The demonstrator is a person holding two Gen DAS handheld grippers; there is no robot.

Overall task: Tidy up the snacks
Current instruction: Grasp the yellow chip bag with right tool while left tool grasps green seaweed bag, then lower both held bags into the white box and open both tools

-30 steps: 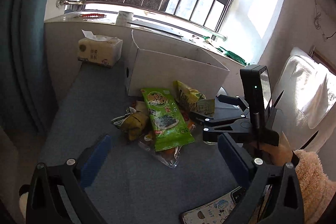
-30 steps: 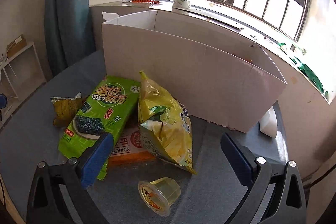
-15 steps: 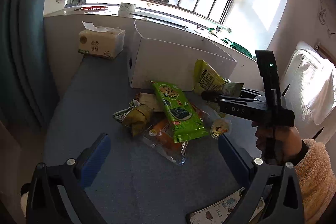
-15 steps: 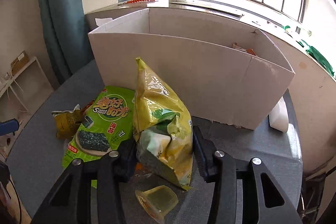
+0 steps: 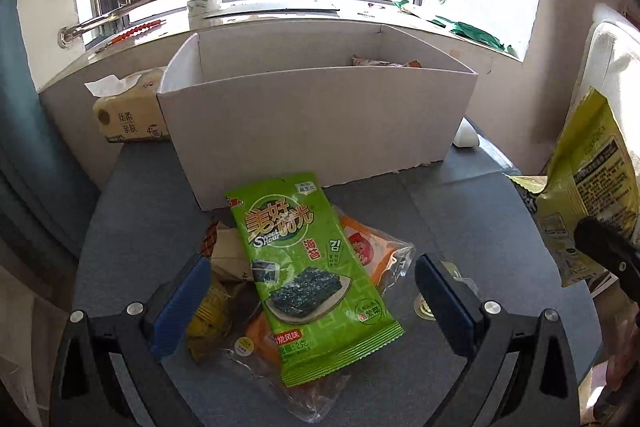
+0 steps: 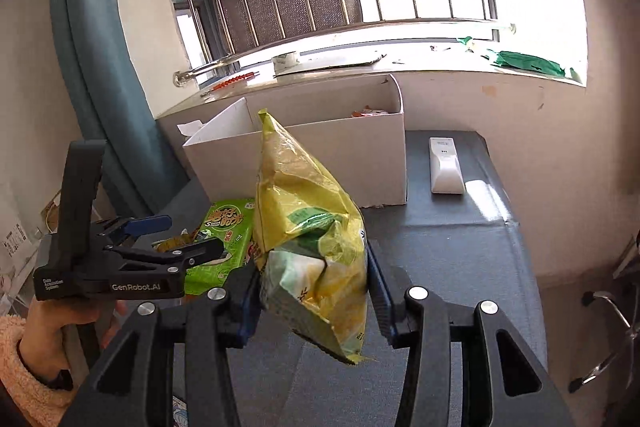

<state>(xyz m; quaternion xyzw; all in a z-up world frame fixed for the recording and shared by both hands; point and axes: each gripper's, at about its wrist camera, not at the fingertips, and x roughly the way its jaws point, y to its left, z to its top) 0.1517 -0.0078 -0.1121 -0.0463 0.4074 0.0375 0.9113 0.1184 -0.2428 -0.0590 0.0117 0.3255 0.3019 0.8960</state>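
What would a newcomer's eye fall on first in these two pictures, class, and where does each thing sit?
First comes the yellow snack bag, lifted off the table and pinched between the right gripper pads. Next is the bright green seaweed packet, lying on top of the snack pile between the open left gripper fingers. Behind the pile stands the white cardboard box, below the barred window.

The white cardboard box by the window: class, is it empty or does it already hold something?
Not empty: the white cardboard box shows an orange-and-white packet inside.
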